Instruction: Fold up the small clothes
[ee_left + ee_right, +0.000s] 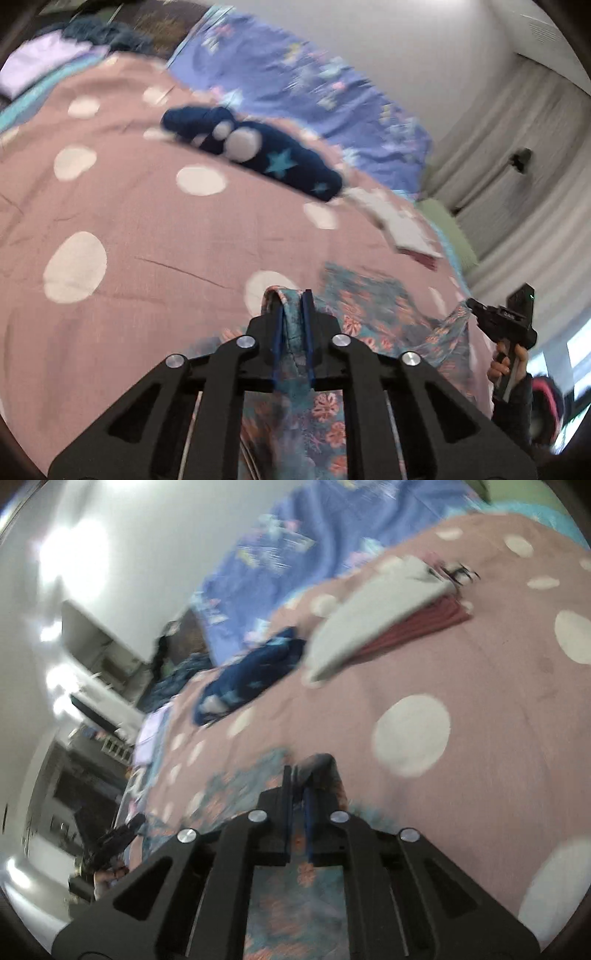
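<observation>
A small teal garment with a coral flower print (pixel 373 314) is held up over the pink white-dotted bedspread (pixel 155 221), one bunched edge pinched between the narrow jaws of the left gripper (pixel 292 299) and another fold clamped in the nearly closed right gripper (pixel 300 775) — the cloth hanging between the two. No containers are seen; a navy star-print garment (pixel 258 147) and a folded grey and dark red stack (pixel 388 609) lie on the bedspread. Only the left wrist view shows the right gripper from outside with the person's hand (pixel 508 363) on its handle — the right wrist view is blurred.
</observation>
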The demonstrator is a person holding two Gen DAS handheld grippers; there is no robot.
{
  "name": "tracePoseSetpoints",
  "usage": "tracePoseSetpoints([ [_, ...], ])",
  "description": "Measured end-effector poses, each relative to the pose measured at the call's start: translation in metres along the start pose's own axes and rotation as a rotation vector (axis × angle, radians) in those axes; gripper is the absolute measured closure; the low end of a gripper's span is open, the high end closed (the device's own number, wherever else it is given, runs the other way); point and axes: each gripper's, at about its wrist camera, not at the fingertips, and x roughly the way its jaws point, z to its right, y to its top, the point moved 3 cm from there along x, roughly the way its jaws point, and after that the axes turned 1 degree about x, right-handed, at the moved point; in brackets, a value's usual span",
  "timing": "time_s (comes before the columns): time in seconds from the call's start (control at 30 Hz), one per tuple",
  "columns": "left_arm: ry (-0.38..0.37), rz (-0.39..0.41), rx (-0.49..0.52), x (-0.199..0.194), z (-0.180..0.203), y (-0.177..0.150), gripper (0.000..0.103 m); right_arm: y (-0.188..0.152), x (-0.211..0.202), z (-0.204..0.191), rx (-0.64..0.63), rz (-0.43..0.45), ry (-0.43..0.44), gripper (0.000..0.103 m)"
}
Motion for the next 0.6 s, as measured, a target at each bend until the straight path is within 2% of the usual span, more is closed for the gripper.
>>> tracePoseSetpoints([
  [0.03,0.052,-0.031,-0.017,0.013,-0.006,0.001,0.077,0.003,0.008,0.007,0.029,-0.013,-0.024,0.084],
  [0.07,0.091,-0.040,-0.013,0.019,-0.009,0.000,0.059,0.004,0.013,0.010,0.034,-0.025,-0.028,0.079],
  [0.1,0.103,-0.038,-0.002,0.020,-0.008,-0.001,0.051,0.004,0.013,0.010,0.024,-0.027,-0.024,0.074],
  [0.2,0.089,-0.026,0.048,0.012,-0.011,-0.007,0.042,0.000,0.009,0.009,-0.076,-0.010,-0.054,0.064],
  [0.3,0.121,-0.019,0.102,0.008,-0.017,-0.006,0.039,0.000,0.015,0.014,-0.137,-0.040,-0.099,0.064],
  [0.5,0.155,-0.117,0.198,0.036,-0.017,-0.010,0.035,0.001,0.046,0.017,-0.182,-0.124,-0.145,0.060],
  [0.57,0.182,-0.139,0.211,0.051,-0.019,-0.007,0.035,0.004,0.053,0.016,-0.193,-0.118,-0.159,0.071],
  [0.6,0.180,-0.128,0.212,0.056,-0.020,-0.001,0.036,0.008,0.056,0.016,-0.196,-0.110,-0.168,0.084],
])
